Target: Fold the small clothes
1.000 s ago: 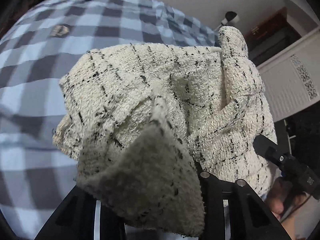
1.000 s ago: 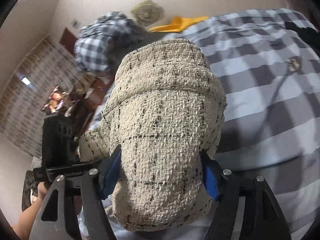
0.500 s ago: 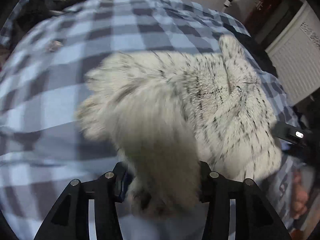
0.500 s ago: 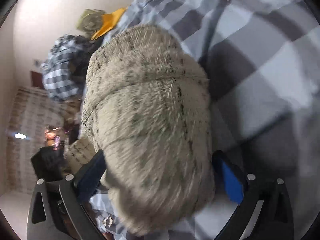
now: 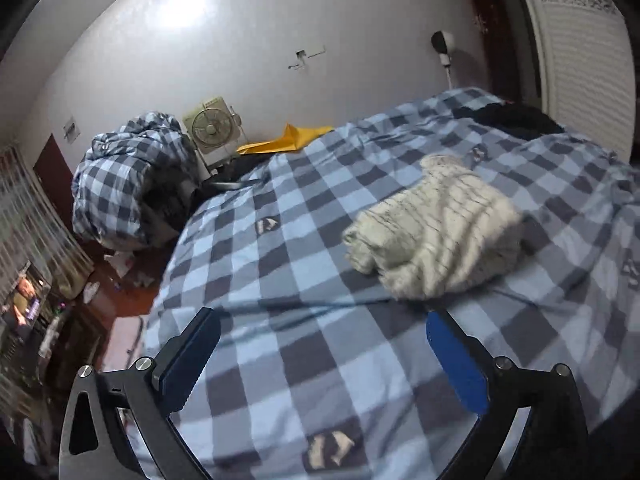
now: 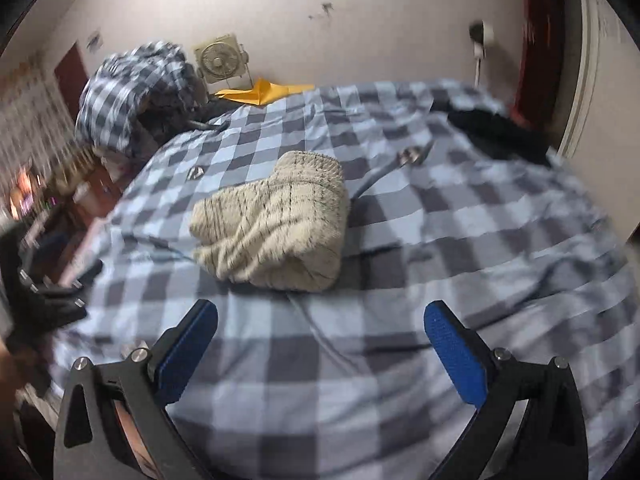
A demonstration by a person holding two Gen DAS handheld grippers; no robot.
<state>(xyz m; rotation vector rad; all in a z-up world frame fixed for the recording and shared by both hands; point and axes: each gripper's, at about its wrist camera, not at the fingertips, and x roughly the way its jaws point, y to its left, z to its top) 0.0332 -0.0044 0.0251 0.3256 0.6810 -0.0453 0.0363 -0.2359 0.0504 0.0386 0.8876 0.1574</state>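
Cream tweed garment [image 6: 276,220], folded into a thick bundle, lying free on the blue-and-grey checked bedspread [image 6: 460,240]. Ahead of the right gripper [image 6: 320,344] and near mid-bed in the right wrist view; further right and more blurred in the left wrist view [image 5: 436,236]. Apart from both tools, nothing gripping it.

Left gripper [image 5: 322,354]: jaws spreading to full width, blue pads bare, only bedspread between them. Right gripper: jaws wide apart too, nothing between the pads.

Seen only from the right wrist: the other tool as a dark blurred shape at the far left edge [image 6: 44,300], and a small metallic item [image 6: 412,156] on the bedspread beyond the garment, too smeared to name.

Seen only from the left wrist: a white louvred panel [image 5: 588,60] at upper right, a lit screen [image 5: 26,300] low on the left, and a pale printed patch [image 5: 330,446] on the bedspread near the pads.

Shared by both: a checked pile [image 5: 124,184] at the bed's far left corner, a box fan [image 5: 214,128] against the wall, a yellow envelope [image 5: 288,140] beside it, dark cloth [image 5: 516,120] at the far right of the bed.
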